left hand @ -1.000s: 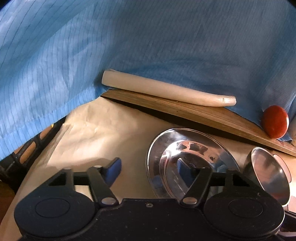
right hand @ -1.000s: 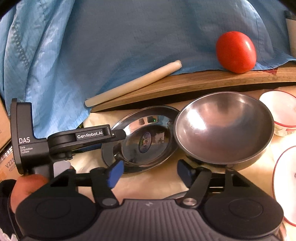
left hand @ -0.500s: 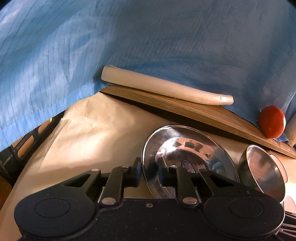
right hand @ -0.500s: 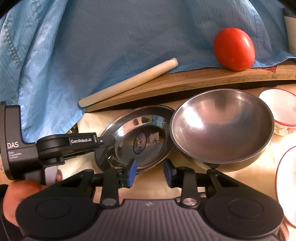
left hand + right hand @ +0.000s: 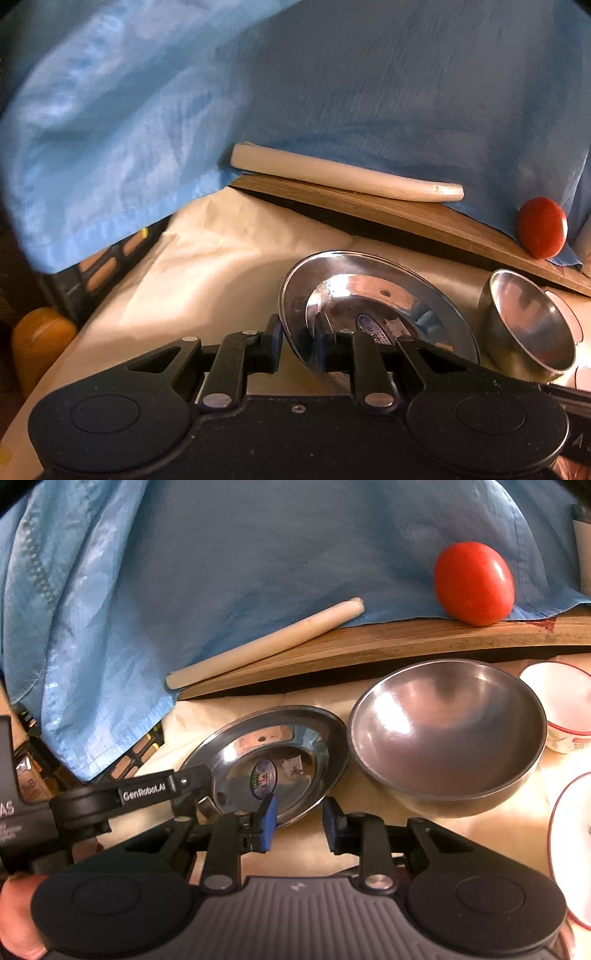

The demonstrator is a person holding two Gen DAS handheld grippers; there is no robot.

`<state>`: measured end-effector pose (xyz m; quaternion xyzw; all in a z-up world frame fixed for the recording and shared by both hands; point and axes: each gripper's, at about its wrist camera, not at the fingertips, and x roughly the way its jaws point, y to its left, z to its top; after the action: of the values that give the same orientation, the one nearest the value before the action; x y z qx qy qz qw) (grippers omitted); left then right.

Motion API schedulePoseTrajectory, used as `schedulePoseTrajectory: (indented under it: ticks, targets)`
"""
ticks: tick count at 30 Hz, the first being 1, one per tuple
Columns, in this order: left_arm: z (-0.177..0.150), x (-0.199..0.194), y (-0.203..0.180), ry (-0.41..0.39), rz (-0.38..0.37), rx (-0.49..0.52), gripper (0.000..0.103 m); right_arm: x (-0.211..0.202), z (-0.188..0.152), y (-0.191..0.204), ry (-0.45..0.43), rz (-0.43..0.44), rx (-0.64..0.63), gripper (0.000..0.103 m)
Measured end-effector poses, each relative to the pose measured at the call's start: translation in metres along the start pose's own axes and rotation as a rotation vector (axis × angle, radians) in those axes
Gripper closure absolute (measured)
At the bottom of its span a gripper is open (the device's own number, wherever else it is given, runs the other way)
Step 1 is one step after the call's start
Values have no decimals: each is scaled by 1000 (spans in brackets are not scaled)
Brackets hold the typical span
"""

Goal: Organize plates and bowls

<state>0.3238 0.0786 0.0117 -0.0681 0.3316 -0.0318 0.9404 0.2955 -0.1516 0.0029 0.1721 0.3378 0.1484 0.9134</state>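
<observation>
- The left gripper (image 5: pixel 298 345) has its jaws drawn in tight on the near rim of the steel plate (image 5: pixel 373 295), one blue pad on the outside of the rim and the other inside the dish.
- From the right wrist view that plate (image 5: pixel 280 753) sits tilted, its left edge raised where the left gripper's black finger clamps it; its right edge lies just beside the steel bowl (image 5: pixel 448 734).
- The right gripper (image 5: pixel 298 823) has its jaws parted by a moderate gap, with nothing between them. The left blue pad overlaps the plate's near edge in the picture; whether it touches cannot be told.
- The bowl stands upright on the pale paper covering the table (image 5: pixel 369 853).
- A white bowl with a red rim (image 5: pixel 561 705) is cut off at the right edge, and a white red-rimmed plate (image 5: pixel 570 849) below it shows only in part.
- Behind them, a wooden board (image 5: pixel 369 646) carries a pale rolling pin (image 5: pixel 266 646) and a tomato (image 5: pixel 474 583), against blue cloth (image 5: pixel 221 554) that hides the rest of the board.
- In the left wrist view the cloth is blurred.
</observation>
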Motion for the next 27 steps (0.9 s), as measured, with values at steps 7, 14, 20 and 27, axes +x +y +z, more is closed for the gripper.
schedulePoseTrajectory:
  ticks: [7, 14, 20, 27]
  targets:
    - [-11, -24, 10, -20, 50, -7, 83, -5, -13, 12, 13, 25, -51, 72]
    - [-17, -46, 9, -72, 83, 2, 83, -17, -20, 20, -13, 44, -103, 72]
    - [-20, -63, -2, -116, 78, 29, 86, -36, -22, 22, -68, 28, -135, 87]
    - [-27, -62, -24, -99, 48, 62, 88, -53, -27, 33, -95, 43, -192, 92]
